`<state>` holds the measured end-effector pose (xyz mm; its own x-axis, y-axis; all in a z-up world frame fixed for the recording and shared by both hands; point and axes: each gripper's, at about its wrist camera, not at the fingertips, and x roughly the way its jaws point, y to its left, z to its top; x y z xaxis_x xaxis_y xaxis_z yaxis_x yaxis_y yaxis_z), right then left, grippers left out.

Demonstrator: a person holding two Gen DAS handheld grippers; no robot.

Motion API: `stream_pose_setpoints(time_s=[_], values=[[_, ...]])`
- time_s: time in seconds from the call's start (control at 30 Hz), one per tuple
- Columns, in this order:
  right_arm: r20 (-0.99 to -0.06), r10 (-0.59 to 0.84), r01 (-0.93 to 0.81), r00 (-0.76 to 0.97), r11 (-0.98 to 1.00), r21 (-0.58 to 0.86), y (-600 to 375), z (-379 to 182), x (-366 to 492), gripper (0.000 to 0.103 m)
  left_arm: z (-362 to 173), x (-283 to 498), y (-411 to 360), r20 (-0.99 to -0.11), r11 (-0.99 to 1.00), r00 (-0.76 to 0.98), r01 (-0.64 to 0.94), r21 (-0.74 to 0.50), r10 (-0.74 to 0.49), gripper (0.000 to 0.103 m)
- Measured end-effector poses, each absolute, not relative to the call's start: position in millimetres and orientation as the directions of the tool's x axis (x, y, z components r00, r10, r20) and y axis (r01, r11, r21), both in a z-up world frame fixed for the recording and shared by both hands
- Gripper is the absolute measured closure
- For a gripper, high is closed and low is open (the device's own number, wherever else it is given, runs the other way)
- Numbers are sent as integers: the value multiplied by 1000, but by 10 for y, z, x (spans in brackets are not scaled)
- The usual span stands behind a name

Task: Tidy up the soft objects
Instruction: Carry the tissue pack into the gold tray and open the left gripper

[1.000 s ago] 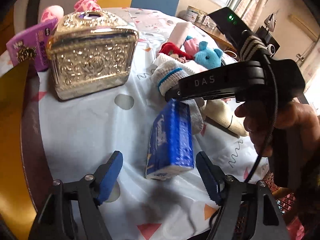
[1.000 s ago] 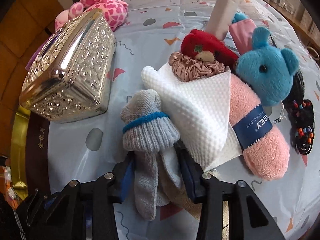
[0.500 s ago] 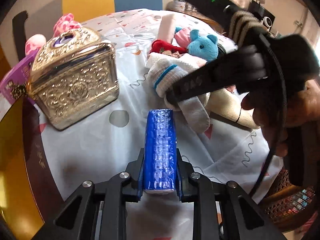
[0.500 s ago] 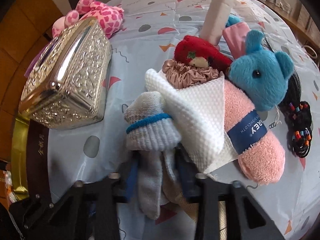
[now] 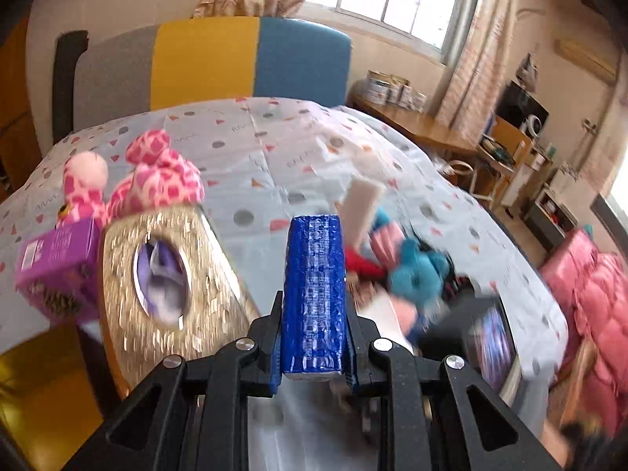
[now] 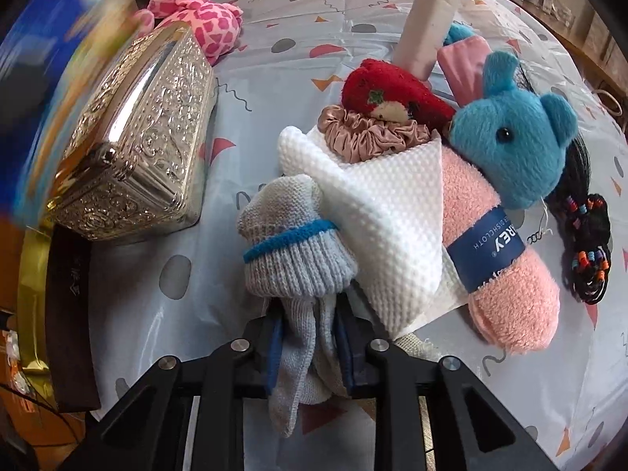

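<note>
We hold one blue tissue pack (image 5: 313, 294) upright in the left gripper (image 5: 313, 353), its jaws having just closed and now clamped on both sides, the pack raised over the table (image 5: 274, 149). Our right gripper (image 6: 310, 349) pinches one grey sock (image 6: 294, 259) with a blue band; its jaws have narrowed onto the fabric. Just beside the sock lie one white cloth (image 6: 384, 212), one pink rolled dishcloth (image 6: 506, 274), one blue plush bear (image 6: 518, 141) and one red plush (image 6: 388, 94). One ornate metal box (image 6: 137, 137) stands apart on the left, one pink spotted plush (image 6: 196, 19) behind it.
</note>
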<state>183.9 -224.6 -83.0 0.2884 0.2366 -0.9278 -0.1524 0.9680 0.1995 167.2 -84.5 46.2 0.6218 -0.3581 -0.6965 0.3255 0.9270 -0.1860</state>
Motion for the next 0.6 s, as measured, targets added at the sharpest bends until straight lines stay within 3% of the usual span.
stream_pose_setpoints(time_s=[0.33,0.6], values=[[-932,173,-209,320,972,109,-1986,-789,1662,80,660,1918,145,-634,976,754,44,-213,-173,79],[-930,144,-225,338,972,69,-1876,-793,1625,78,481,1660,902,-669,973,741,-109,-203,-57,79]])
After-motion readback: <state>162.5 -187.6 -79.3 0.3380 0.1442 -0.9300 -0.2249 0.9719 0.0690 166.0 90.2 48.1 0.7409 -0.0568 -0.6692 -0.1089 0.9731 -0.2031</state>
